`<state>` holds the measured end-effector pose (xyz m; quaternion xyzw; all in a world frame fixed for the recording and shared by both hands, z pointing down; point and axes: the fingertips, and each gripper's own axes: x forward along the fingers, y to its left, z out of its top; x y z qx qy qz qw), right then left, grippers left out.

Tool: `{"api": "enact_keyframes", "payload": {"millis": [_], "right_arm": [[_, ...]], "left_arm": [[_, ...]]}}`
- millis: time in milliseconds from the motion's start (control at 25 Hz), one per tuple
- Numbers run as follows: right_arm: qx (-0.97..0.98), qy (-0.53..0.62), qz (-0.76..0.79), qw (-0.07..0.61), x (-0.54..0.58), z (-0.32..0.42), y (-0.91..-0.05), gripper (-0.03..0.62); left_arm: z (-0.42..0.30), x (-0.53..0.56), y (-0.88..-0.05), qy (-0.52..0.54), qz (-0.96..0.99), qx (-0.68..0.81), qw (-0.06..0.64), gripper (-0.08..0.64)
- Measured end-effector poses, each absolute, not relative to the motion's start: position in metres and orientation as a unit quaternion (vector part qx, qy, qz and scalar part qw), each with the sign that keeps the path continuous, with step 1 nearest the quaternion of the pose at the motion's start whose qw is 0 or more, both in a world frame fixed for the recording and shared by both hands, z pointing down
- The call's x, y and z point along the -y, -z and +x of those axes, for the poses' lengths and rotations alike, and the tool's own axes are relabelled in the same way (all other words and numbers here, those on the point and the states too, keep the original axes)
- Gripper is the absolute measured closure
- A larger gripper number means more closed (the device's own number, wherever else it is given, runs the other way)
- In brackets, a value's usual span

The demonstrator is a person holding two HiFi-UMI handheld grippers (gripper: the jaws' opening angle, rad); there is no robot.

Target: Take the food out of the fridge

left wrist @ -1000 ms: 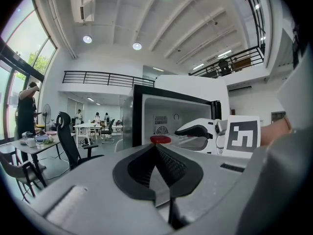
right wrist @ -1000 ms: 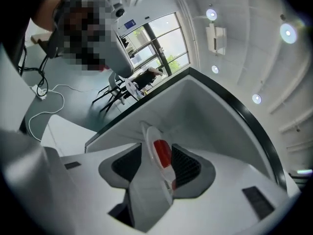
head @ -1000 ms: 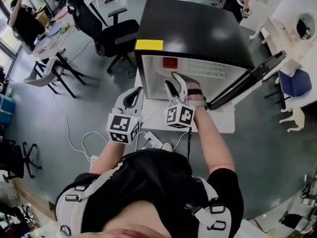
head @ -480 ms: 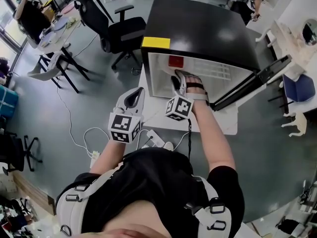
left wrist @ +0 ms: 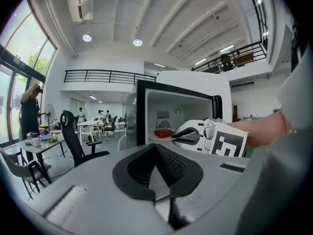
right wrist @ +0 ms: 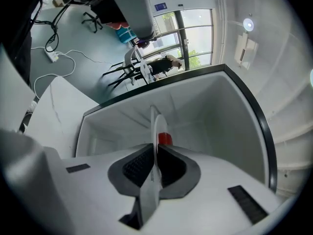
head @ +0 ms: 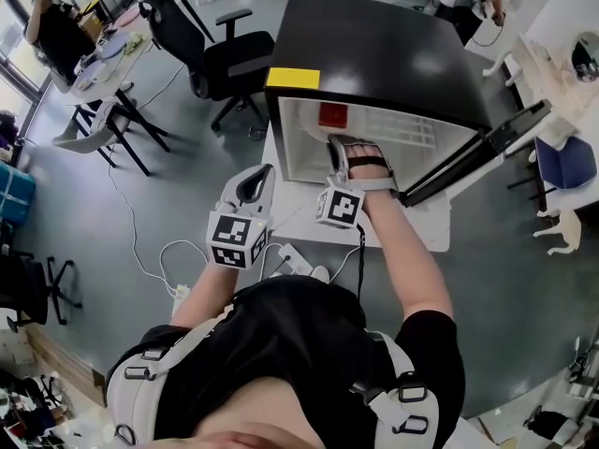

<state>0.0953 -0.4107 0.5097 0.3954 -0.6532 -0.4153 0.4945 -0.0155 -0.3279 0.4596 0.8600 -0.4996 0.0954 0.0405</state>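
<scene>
A black fridge (head: 374, 54) stands open, and inside it a red food item (head: 331, 115) lies on a white plate (right wrist: 157, 126). My right gripper (head: 335, 148) reaches into the fridge; its jaws are closing, and the plate's rim sits edge-on between the pads with the red food (right wrist: 165, 139) just beyond. The left gripper view shows the right gripper (left wrist: 176, 137) at the plate with the red food (left wrist: 164, 132). My left gripper (head: 260, 176) hangs outside, left of the fridge opening, shut with nothing in it (left wrist: 156, 153).
The fridge door (head: 477, 152) hangs open to the right. The fridge stands on a white base (head: 421, 232). A black office chair (head: 220, 54) stands to its left. A power strip and cables (head: 290, 262) lie on the floor near my legs. A person (head: 56, 26) sits at a far-left desk.
The right gripper has rolled over and its jaws have gone from wide open to closed onto the plate's rim. The left gripper has stayed put.
</scene>
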Motion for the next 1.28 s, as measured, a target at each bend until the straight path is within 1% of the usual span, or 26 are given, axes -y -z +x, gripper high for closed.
{"api": "enact_keyframes", "payload": {"millis": [320,480,960,1160,1280], "right_arm": [[0.627,0.463,0.367,0.508,0.403,0.103,-0.506,0.572],[0.611,0.485,0.371,0.503,0.402,0.106,-0.504,0.572],[0.615,0.485,0.384,0.489,0.384,0.109,-0.499,0.572],[0.633,0.486,0.381,0.467,0.369,0.108,-0.493,0.572],[0.637,0.493,0.37,0.464,0.357,0.109,-0.493,0.572]], "left_arm": [[-0.008,0.329,-0.461,-0.097,0.865,0.491,0.041,0.557],[-0.006,0.331,-0.463,-0.098,0.866,0.488,0.042,0.557],[0.0,0.331,-0.466,-0.101,0.871,0.479,0.045,0.557],[0.006,0.328,-0.467,-0.101,0.874,0.473,0.046,0.557],[0.008,0.326,-0.466,-0.1,0.875,0.471,0.046,0.557]]}}
